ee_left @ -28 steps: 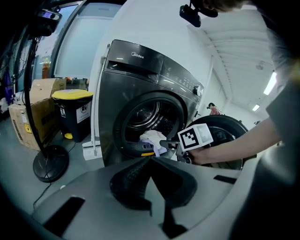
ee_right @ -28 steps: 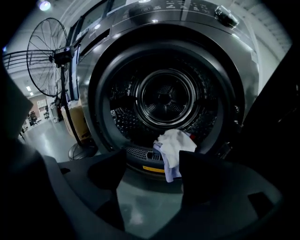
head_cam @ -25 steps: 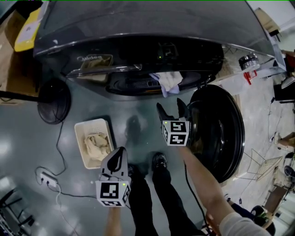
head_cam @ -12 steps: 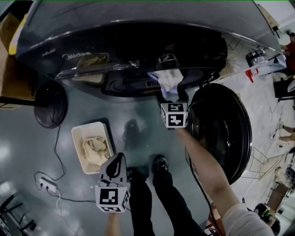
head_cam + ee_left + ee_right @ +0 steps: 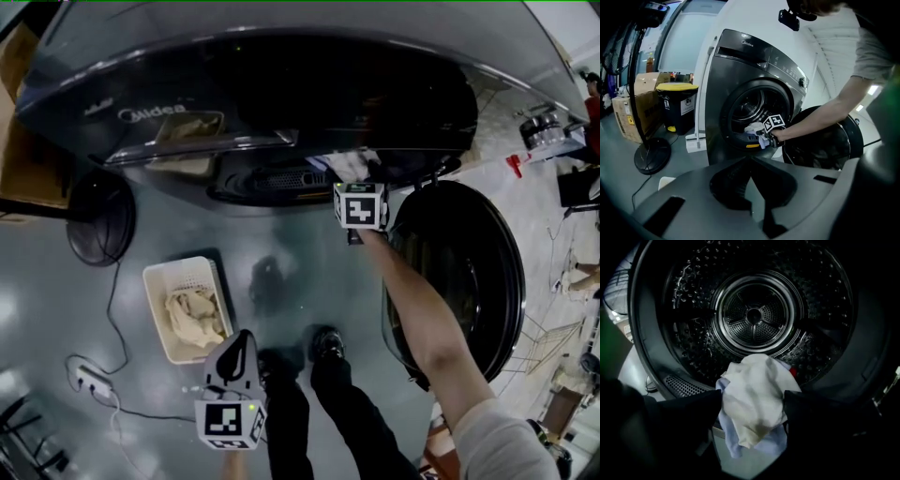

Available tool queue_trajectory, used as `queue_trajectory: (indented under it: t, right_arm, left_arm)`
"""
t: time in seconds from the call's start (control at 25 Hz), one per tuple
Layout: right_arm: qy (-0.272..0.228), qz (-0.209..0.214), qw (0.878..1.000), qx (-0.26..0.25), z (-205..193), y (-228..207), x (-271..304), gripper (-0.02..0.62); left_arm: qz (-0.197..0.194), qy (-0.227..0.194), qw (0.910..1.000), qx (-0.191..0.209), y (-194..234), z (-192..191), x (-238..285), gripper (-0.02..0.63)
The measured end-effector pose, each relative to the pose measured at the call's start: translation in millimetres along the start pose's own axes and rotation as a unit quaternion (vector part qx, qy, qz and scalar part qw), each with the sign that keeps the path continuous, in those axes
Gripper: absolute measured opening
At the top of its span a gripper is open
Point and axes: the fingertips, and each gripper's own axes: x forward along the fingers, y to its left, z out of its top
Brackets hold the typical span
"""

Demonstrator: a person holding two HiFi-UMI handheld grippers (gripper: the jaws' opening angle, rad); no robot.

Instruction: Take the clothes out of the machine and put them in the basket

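The right gripper (image 5: 751, 414) reaches into the mouth of the dark front-loading machine (image 5: 281, 75), at 12 o'clock in the head view. Its fingers (image 5: 684, 420) are spread wide, one on each side of a crumpled white cloth (image 5: 754, 390) that fills the gap between them. They flank the cloth and are not clamped on it. The cloth lies on the lower lip of the opening, at 6 o'clock of the perforated drum (image 5: 754, 315). A pale blue cloth (image 5: 727, 439) hangs from under it over the rim.

The round door (image 5: 459, 272) stands swung open at 3 o'clock of the head view, beside the person's outstretched right arm.

The left gripper (image 5: 244, 339) hangs low at 7 o'clock, near the person's shoes and well apart from the machine. Its fingers are drawn together to a point with nothing between them.

The white basket (image 5: 180, 275) sits on the grey floor (image 5: 281, 234) at 8 o'clock, just above the left gripper in the frame. It already holds a heap of cream clothes (image 5: 195, 314). A round black fan base (image 5: 98, 216) rests at 9 o'clock, between the basket and the machine's left corner.
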Motion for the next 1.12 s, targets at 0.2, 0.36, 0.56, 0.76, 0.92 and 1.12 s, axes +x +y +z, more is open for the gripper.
queue_trajectory:
  t: [0.2, 0.36, 0.56, 0.76, 0.92, 1.12]
  right_arm:
    - [0.037, -0.001, 0.999, 0.005, -14, -5, 17, 0.411]
    - [0.018, 0.013, 0.999, 0.026, -13, -4, 18, 0.41]
    - [0.04, -0.002, 0.999, 0.004, -23, -8, 16, 0.215]
    - [0.056, 0.009, 0.998, -0.012, -21, -5, 13, 0.104]
    - [0.057, 0.04, 0.998, 0.008, -17, 3, 6, 0.084]
    - [0.047, 0.058, 0.997, 0.024, -13, 14, -14, 0.081]
  left_arm:
    - [0.01, 0.004, 0.9999, -0.004, 8, -8, 2, 0.018]
    - [0.011, 0.003, 0.9999, -0.005, 8, -7, 6, 0.018]
    - [0.015, 0.0, 0.9999, -0.002, 7, -2, 11, 0.018]
    - [0.012, 0.004, 0.9999, 0.0, 4, -3, 12, 0.018]
    - [0.013, 0.003, 0.9999, -0.001, 2, -2, 9, 0.018]
    - [0.008, 0.0, 1.0, 0.0, -4, 4, 2, 0.018]
